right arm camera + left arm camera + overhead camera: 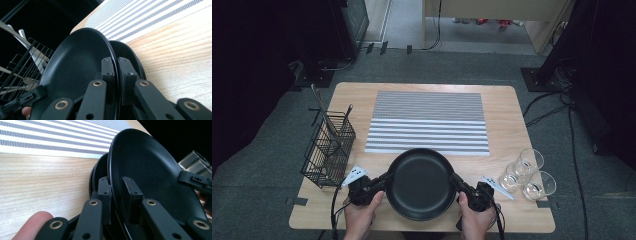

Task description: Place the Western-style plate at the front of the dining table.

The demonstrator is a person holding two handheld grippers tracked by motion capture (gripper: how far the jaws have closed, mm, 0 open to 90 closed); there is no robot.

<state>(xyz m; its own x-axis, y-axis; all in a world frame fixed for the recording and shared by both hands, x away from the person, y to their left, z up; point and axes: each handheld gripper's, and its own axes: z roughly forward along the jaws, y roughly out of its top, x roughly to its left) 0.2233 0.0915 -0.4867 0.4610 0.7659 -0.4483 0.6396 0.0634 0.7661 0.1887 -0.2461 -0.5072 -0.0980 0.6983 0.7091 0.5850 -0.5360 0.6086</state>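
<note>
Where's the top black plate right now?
In the high view the top black plate sits at the table's near edge, just below the striped placemat, gripped at its rim by the left gripper and right gripper.

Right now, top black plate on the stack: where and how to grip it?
By the thin rim, at opposite edges, coming in level from the left and right. The top black plate is wide and shallow, and sits on more plates, so only its raised lip gives jaws a bite. The left hand-held gripper and right hand-held gripper already pinch that rim, one jaw inside and one outside.
</note>
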